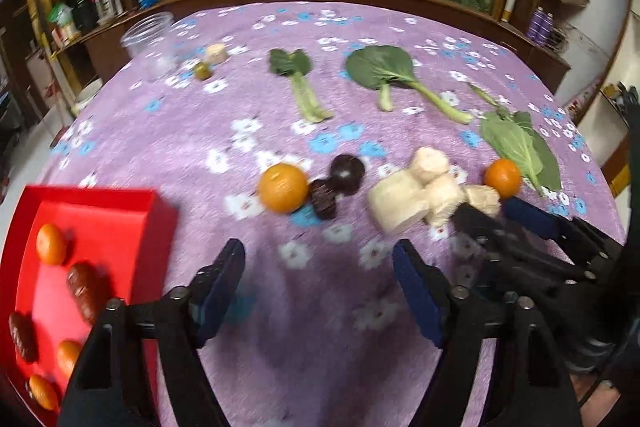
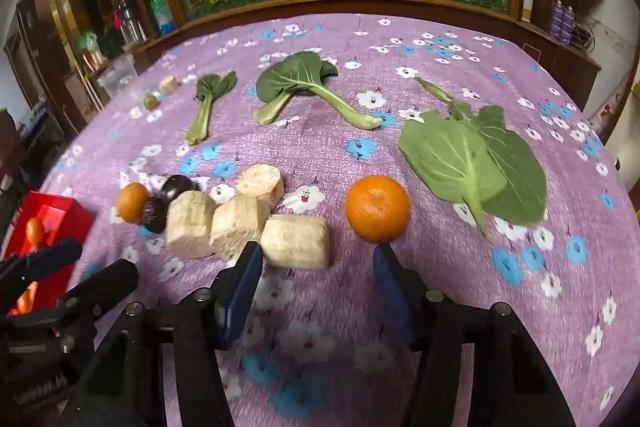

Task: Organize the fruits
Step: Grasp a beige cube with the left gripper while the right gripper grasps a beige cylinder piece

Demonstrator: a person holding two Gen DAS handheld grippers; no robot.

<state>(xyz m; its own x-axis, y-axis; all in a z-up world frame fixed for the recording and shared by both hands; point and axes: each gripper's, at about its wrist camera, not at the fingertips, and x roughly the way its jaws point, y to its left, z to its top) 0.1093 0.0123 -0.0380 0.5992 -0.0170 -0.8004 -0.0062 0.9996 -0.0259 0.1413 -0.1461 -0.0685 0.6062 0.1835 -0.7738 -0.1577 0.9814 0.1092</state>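
Nearest: left gripper (image 1: 320,267) and right gripper (image 2: 318,263), both parted, holding nothing, over bare purple worktop (image 2: 460,267). Beyond: two oranges (image 2: 377,207) loose, two dark fruits (image 1: 347,174), four pale chunks (image 2: 295,241). Left edge: red tray (image 1: 100,219) with four oranges, two dates. Farthest: four greens (image 2: 298,79).

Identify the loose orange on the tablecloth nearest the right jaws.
The lone orange beside the big green leaves, just ahead of the open jaws; the other orange touches the dark fruits far left.
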